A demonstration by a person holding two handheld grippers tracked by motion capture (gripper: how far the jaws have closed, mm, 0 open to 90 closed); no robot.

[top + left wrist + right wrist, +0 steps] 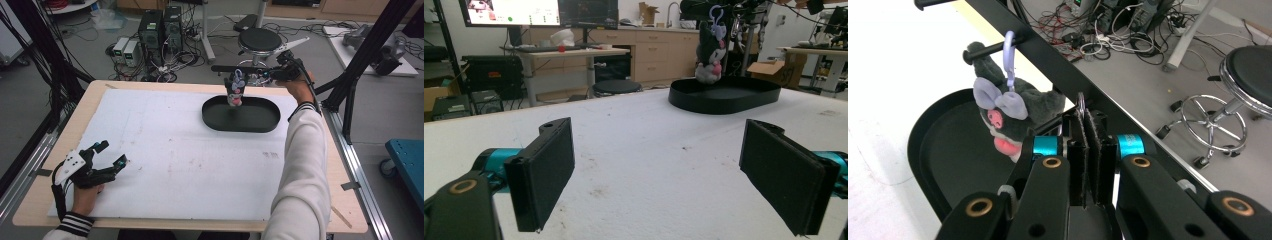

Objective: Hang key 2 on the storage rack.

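A grey plush keychain (236,89) (710,52) (1008,117) with lilac ears hangs by a lilac clip (1009,55) from a peg on a black bar (225,68) (1048,55). It dangles just above a black oval tray (260,122) (724,97) (948,160) at the table's far right. My right gripper (272,74) (1087,117) is raised at the bar beside the plush, with its pads pressed together and a thin silver ring (1080,102) showing between them. My left gripper (112,153) (656,175) rests near the front left, open and holding nothing.
A white sheet (175,150) covers most of the wooden table. A round stool (260,40) (1248,75), computer towers (160,27) and tangled cables sit on the floor beyond the far edge. Black frame struts (360,55) rise at the right.
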